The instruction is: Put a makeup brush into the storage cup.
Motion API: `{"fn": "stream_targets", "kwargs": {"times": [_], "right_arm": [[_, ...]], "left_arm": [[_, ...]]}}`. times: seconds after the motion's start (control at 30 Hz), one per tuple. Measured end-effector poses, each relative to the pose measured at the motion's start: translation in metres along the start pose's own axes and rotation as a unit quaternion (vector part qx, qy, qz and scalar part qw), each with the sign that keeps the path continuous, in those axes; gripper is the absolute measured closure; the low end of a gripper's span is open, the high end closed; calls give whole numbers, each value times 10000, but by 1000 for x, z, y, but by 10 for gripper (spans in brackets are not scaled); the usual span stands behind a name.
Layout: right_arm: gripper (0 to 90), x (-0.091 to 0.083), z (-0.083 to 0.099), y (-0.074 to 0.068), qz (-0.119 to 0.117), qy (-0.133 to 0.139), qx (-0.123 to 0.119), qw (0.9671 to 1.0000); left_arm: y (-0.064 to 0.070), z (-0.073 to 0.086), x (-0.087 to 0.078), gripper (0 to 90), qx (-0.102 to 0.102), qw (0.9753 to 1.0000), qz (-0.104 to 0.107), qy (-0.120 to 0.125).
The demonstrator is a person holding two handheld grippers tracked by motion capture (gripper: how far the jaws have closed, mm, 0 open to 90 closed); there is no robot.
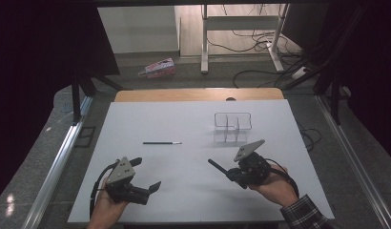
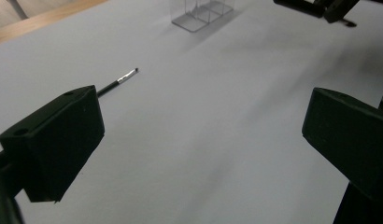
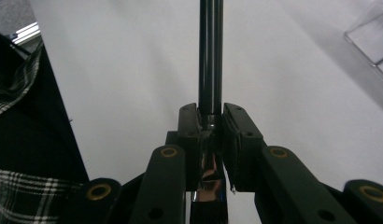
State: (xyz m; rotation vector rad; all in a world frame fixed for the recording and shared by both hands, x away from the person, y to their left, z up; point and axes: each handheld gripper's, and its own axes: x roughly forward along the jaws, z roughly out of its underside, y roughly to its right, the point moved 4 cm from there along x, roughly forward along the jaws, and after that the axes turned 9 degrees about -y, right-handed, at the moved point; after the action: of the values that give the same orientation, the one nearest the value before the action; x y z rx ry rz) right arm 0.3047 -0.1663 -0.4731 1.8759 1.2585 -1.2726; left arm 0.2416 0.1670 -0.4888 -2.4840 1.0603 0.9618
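Both hand-held grippers are matte black. The left gripper (image 1: 145,174) carries a grey three-cornered plate (image 1: 121,171) on top, dotted with small dark screw holes, and a black cable (image 1: 97,183) loops from its rear on the side away from the table's (image 1: 184,124) middle. In the left gripper view its jaws are thick, blocky black wedges with a round hole near the upper corner. The right gripper (image 1: 217,167) has the same grey plate (image 1: 248,150) and a black cable (image 1: 289,177). In the right gripper view its black linkage arms (image 3: 292,182) show brass-coloured ringed pivots (image 3: 169,152). The right hand (image 1: 274,187) emerges from a dark plaid sleeve (image 1: 305,213) with pale check lines.
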Motion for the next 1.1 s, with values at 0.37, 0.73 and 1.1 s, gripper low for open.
{"fn": "stream_targets", "kwargs": {"times": [0.37,0.73,1.1], "right_arm": [[772,2,-9,-7,-180,-287,-252,9991],[772,3,-18,-12,-404,-520,-376,9971],[772,5,-28,-19,-713,-689,-472,9940]], "left_arm": [[18,-26,26,0,837,9954,-117,-460],[42,-43,44,0,1678,9836,156,-650],[61,-55,60,92,2323,9702,55,-693]]}}
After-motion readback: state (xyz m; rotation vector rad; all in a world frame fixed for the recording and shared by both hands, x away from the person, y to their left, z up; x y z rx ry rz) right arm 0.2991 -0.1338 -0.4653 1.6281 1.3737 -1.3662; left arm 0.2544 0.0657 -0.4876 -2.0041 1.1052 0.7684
